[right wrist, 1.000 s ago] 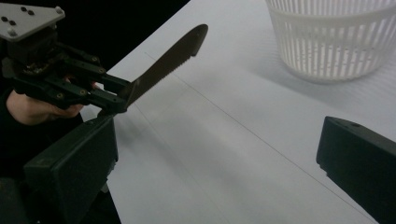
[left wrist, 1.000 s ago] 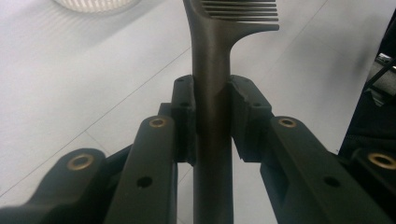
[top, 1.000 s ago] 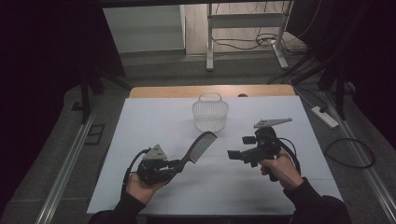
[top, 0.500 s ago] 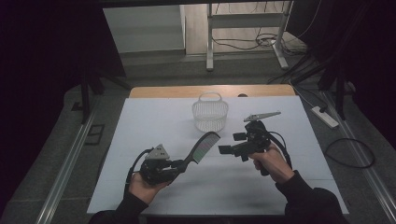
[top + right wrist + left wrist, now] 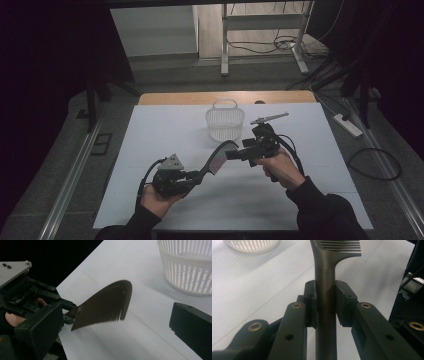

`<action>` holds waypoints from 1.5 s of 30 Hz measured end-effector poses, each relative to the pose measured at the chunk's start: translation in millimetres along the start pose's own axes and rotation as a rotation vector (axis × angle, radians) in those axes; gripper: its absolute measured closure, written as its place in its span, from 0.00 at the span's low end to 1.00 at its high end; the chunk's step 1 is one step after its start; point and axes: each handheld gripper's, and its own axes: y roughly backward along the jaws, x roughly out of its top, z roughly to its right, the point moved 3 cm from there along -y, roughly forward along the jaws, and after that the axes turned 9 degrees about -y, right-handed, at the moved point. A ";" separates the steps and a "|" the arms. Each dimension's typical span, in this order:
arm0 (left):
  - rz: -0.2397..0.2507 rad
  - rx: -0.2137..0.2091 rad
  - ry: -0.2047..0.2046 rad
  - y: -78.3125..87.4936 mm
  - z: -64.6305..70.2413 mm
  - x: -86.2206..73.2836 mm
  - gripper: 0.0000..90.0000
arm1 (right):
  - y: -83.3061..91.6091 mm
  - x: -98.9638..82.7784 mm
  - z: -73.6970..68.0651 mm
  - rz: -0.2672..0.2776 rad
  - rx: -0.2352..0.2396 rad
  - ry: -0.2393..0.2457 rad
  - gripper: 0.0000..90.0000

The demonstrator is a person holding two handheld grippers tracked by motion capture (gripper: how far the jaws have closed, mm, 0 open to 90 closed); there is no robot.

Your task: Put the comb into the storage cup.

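A dark comb [image 5: 215, 159] with a long handle is held above the white table [image 5: 165, 130]. My left gripper [image 5: 191, 178] is shut on its handle [image 5: 325, 312], and the toothed head [image 5: 340, 245] points away toward the basket. In the right gripper view the comb's head [image 5: 105, 306] hangs tilted ahead of my right gripper [image 5: 115, 321], whose jaws stand wide open on either side without touching it. From above, the right gripper [image 5: 234, 154] sits just right of the comb's head.
A white slotted basket [image 5: 225, 122] stands at the back middle of the table, close behind the comb; it is also visible as the basket [image 5: 187, 267] and the basket [image 5: 252, 243]. A power strip [image 5: 347, 125] and cables lie on the floor at right.
My right gripper has moved left across the table, closing in on the comb's head. The left gripper and the comb have stayed put.
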 end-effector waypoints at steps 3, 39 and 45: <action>0.001 -0.001 -0.003 -1.0 0.5 0.8 0.80 | -4.0 3.1 0.8 -0.001 0.012 -0.020 0.00; 0.000 0.027 -0.027 -6.0 5.8 3.1 0.80 | -17.7 15.6 11.5 -0.010 0.086 -0.136 0.59; -0.001 0.034 -0.036 -6.2 6.5 3.1 0.80 | -15.9 15.5 16.2 -0.002 0.134 -0.182 0.75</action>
